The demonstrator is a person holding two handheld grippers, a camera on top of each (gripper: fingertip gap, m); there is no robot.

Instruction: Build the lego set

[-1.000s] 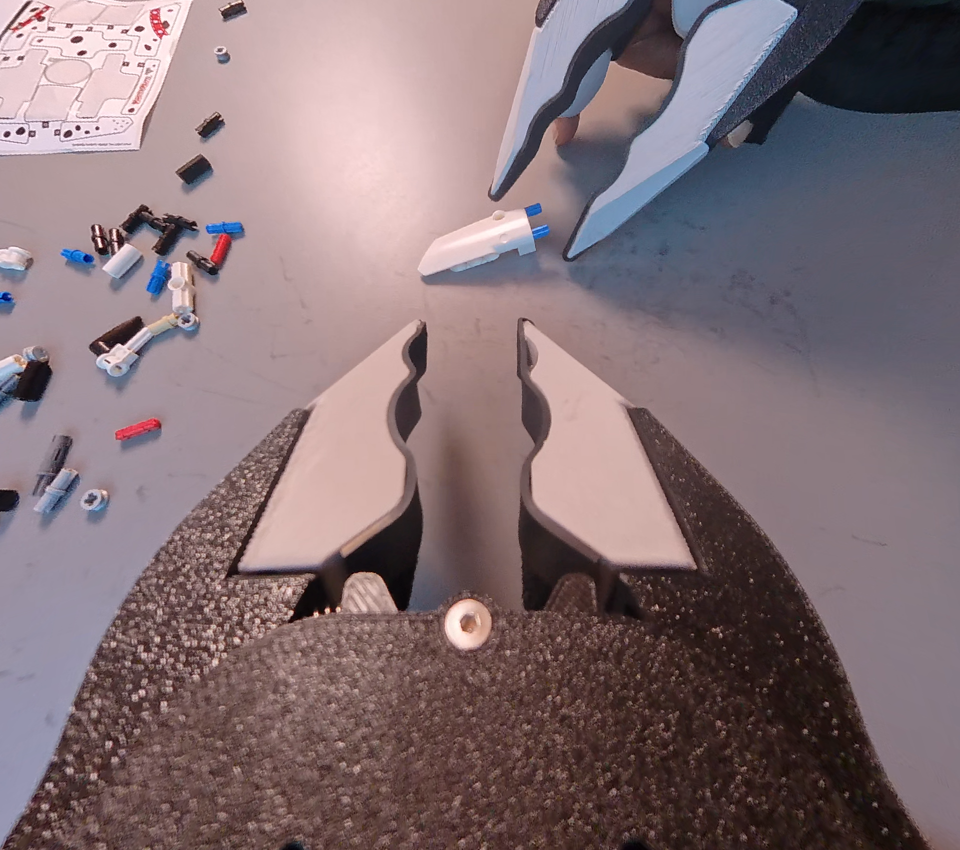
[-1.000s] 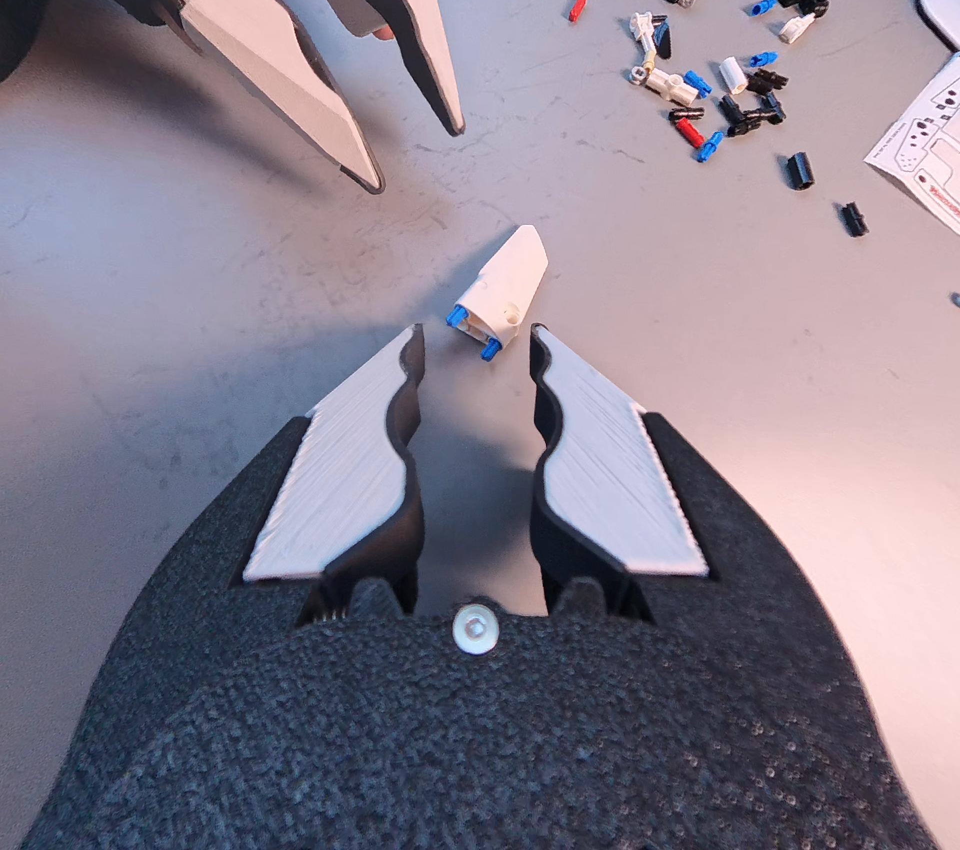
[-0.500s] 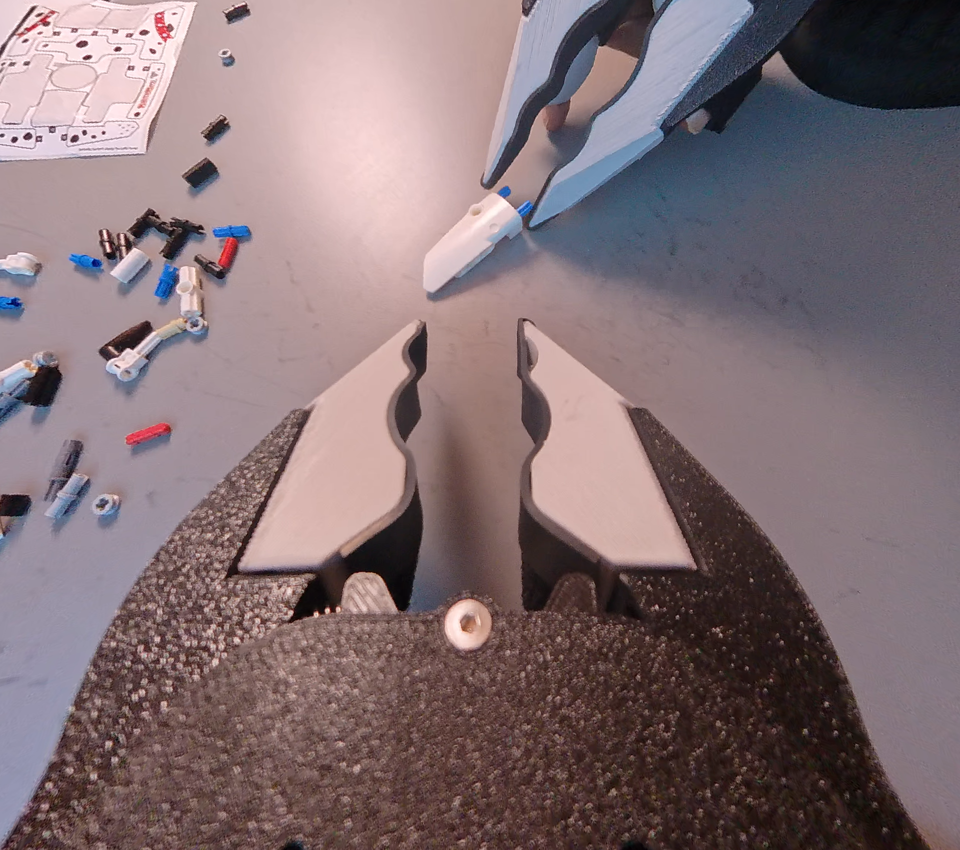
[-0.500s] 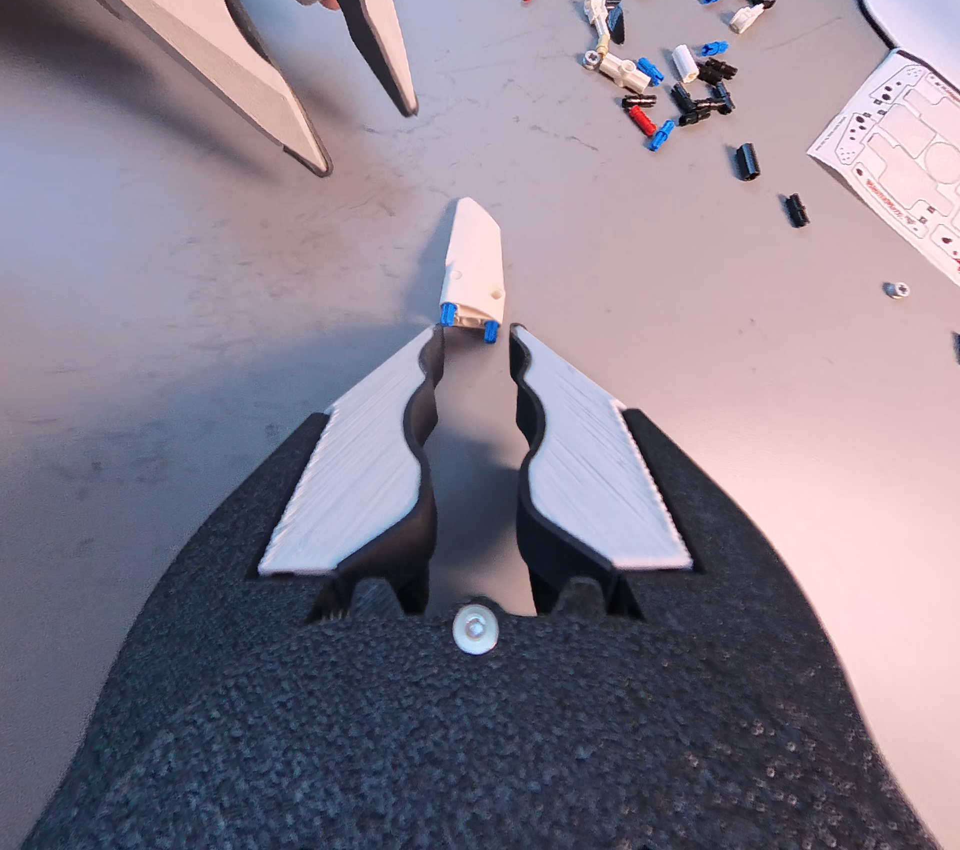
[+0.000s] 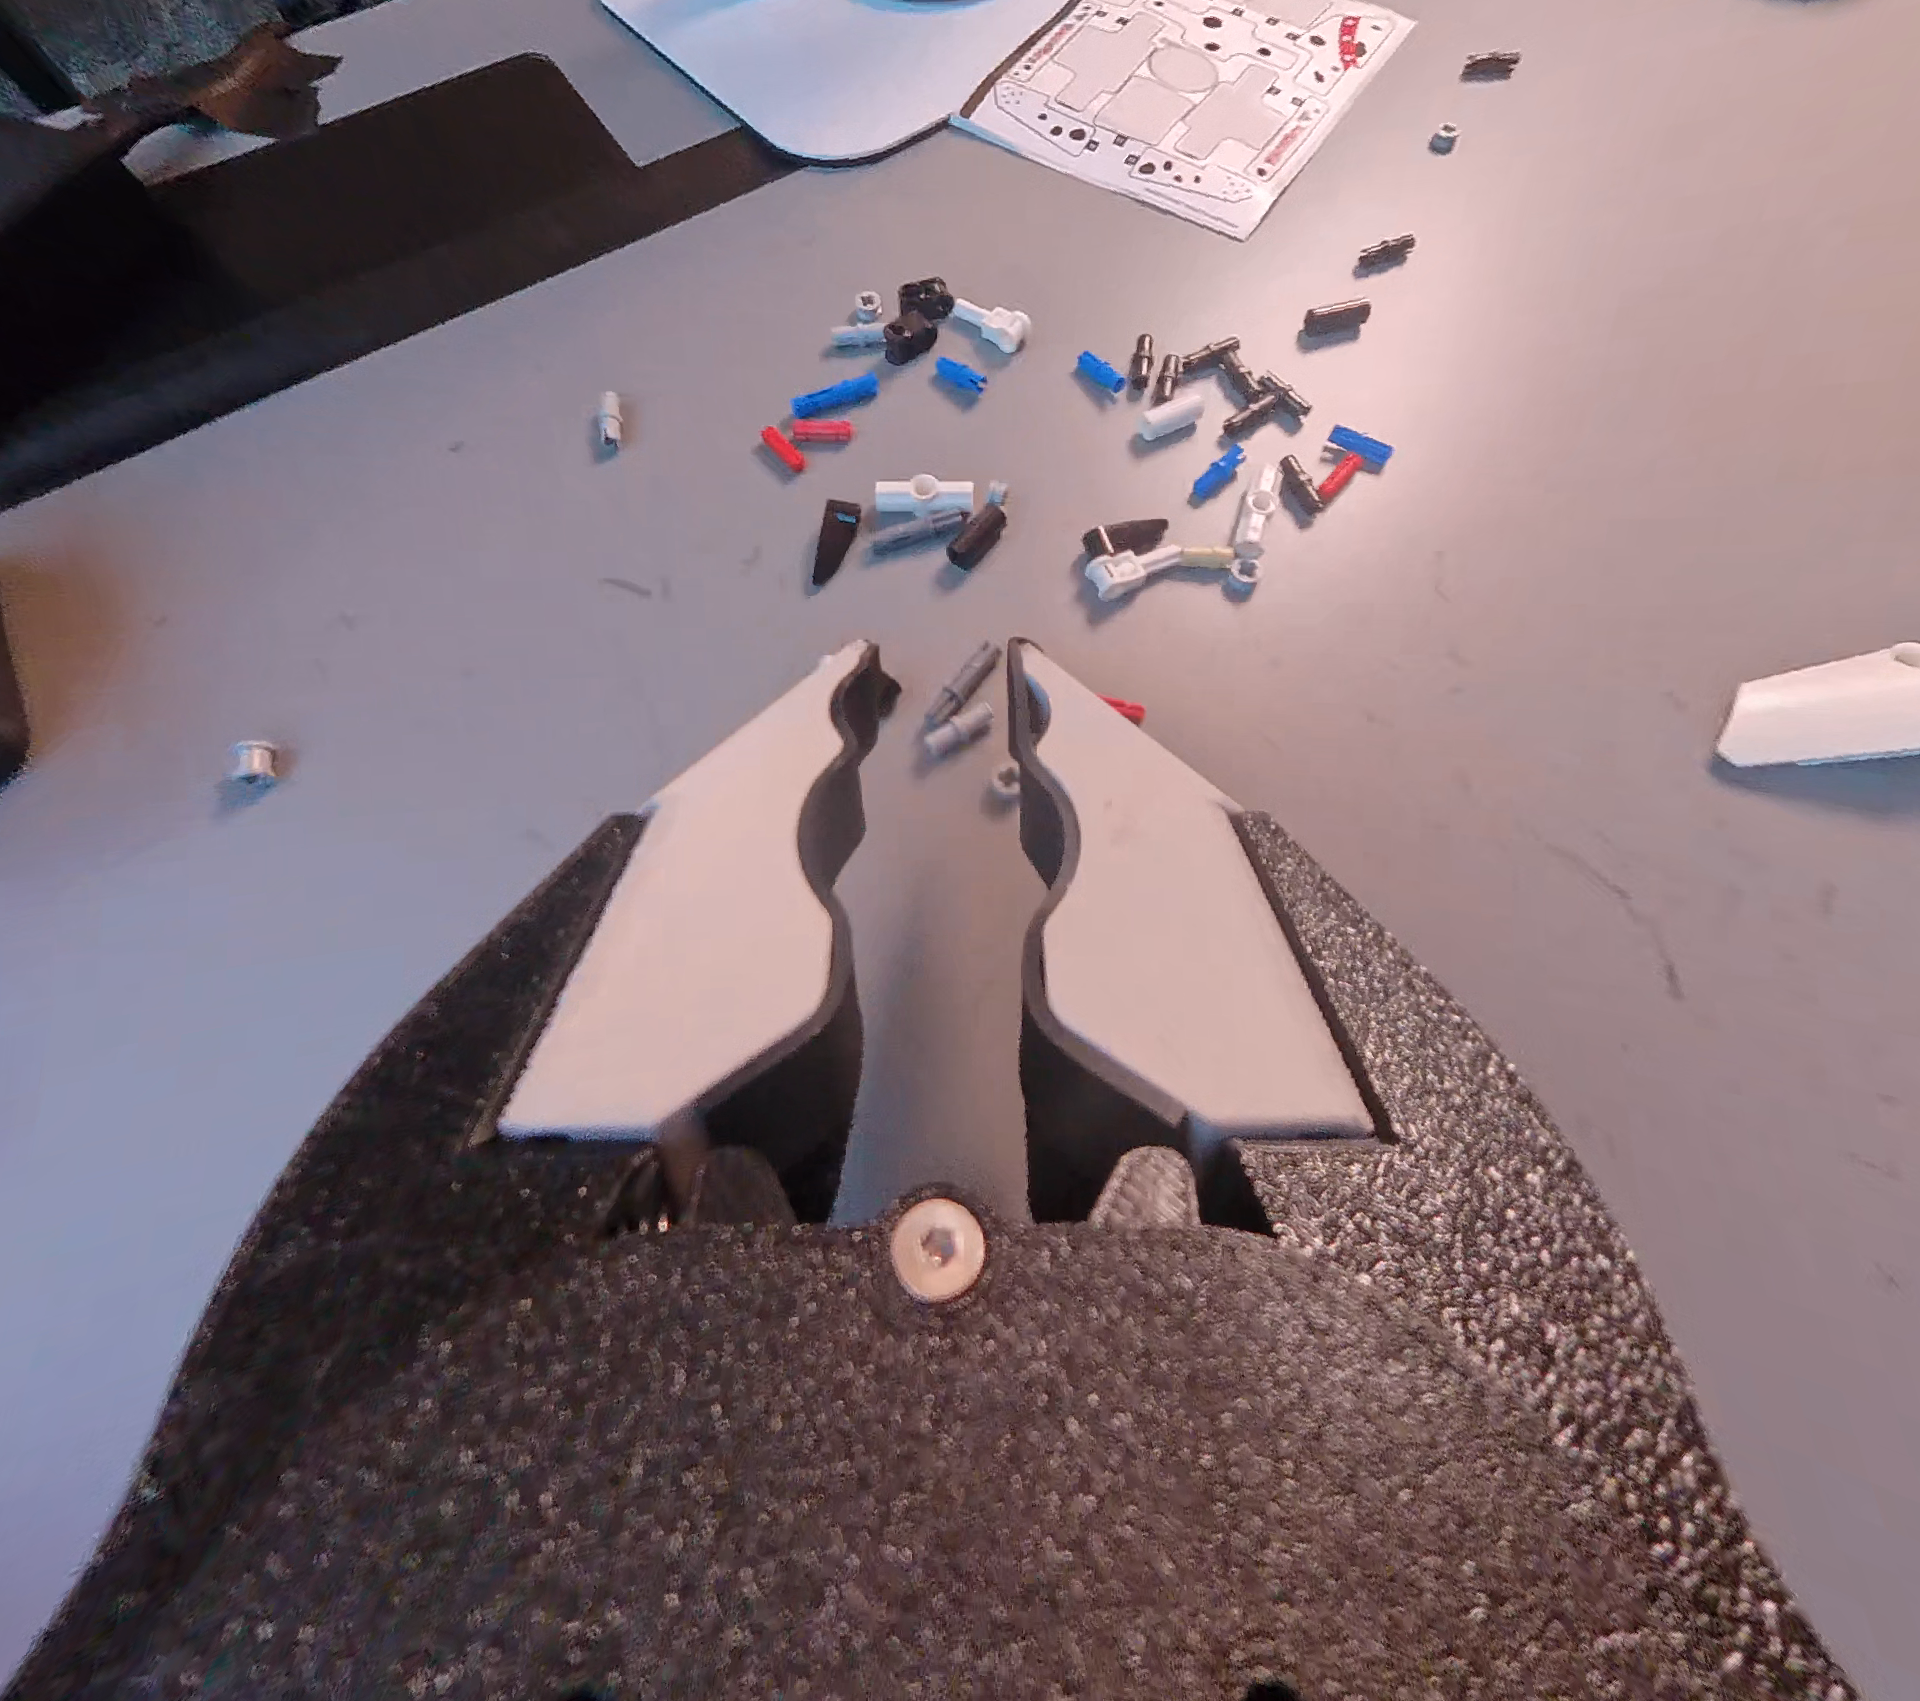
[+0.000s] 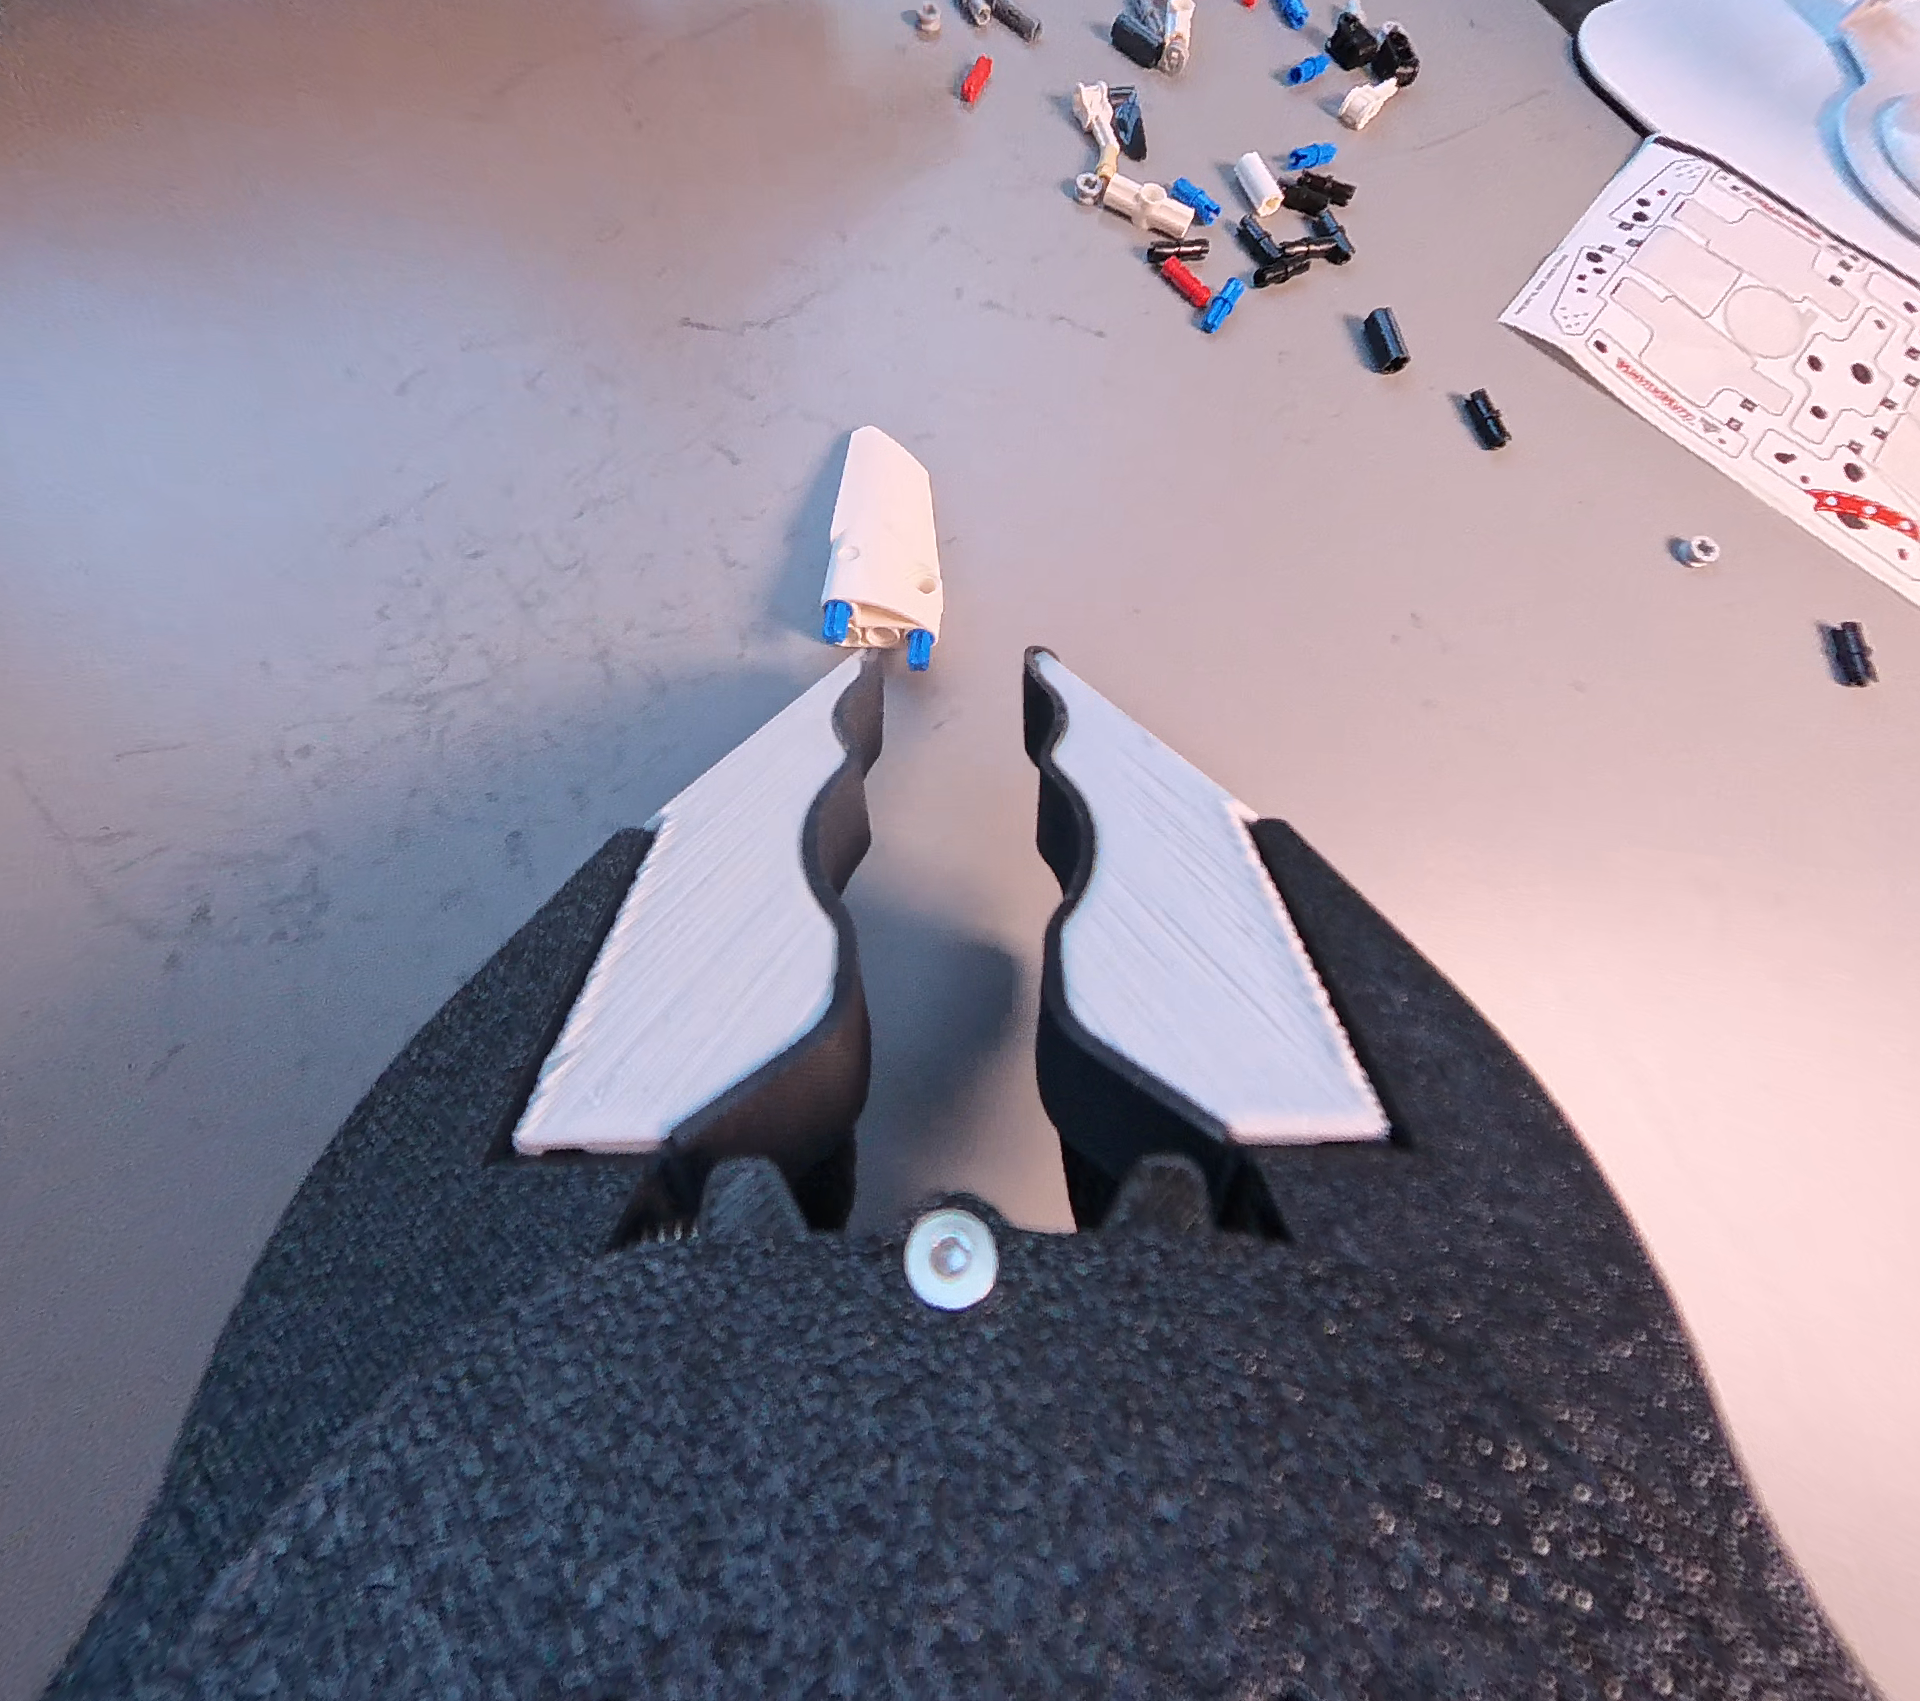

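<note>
Left gripper [image 5: 940, 664], jaws apart and empty, hovers over two grey pins [image 5: 958, 701] on the counter [image 5: 416, 664], apparently picking. Right gripper [image 6: 951, 664], also apart, waits just near the white panel [image 6: 885, 534], blue pins [image 6: 834, 621] facing it.

Bare table [image 6: 416, 612] lies left of the white panel [image 6: 883, 539]; scattered small pieces [image 6: 1226, 124] crowd its far right

White panel [image 6: 883, 534], blue pins [image 6: 834, 621]
</note>
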